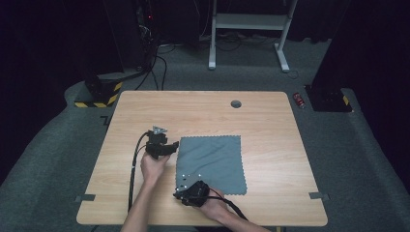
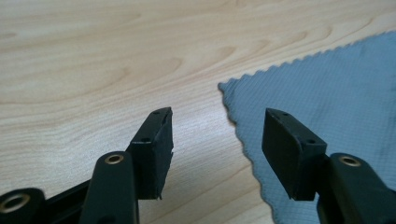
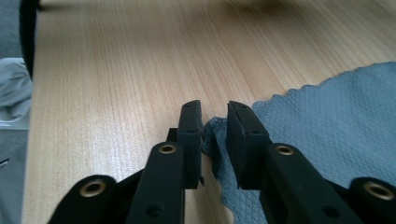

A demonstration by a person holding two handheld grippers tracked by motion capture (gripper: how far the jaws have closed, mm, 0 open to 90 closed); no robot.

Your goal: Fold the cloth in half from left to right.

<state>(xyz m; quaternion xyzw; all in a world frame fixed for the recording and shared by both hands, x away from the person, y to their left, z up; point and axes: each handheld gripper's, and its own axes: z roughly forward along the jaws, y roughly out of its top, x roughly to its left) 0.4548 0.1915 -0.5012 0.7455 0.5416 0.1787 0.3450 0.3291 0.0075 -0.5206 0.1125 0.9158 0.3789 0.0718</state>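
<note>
Nearest the high camera, two forearms rise from the bottom edge, each hand holding a black gripper over a light wooden table (image 1: 270,121). On the left side, the left gripper (image 1: 172,146) sits at the far left corner of a grey cloth (image 1: 212,162) with a pinked, zigzag edge; a grey three-cornered plate tops it and a black cable loops back along the table toward the person. In the left gripper view its jaws stand wide apart, the left gripper (image 2: 217,126) low over the wood with that corner of the cloth (image 2: 327,93) lying flat between the pads, one pad over bare table (image 2: 93,60) and the other over fabric. Nothing is pinched there.

Moving right, the cloth lies spread flat near the middle of the table, slightly toward the person. At its near left corner sits the right gripper (image 1: 180,193), its cable trailing off toward the table's front edge. In the right gripper view, the right gripper (image 3: 215,119) has its jaws drawn nearly together around that corner of the cloth (image 3: 327,121), which is bunched up and lifted a little between the pads; a narrow gap remains between them.

Farther off, a round grommet hole (image 1: 236,104) sits near the far edge of the table.
</note>
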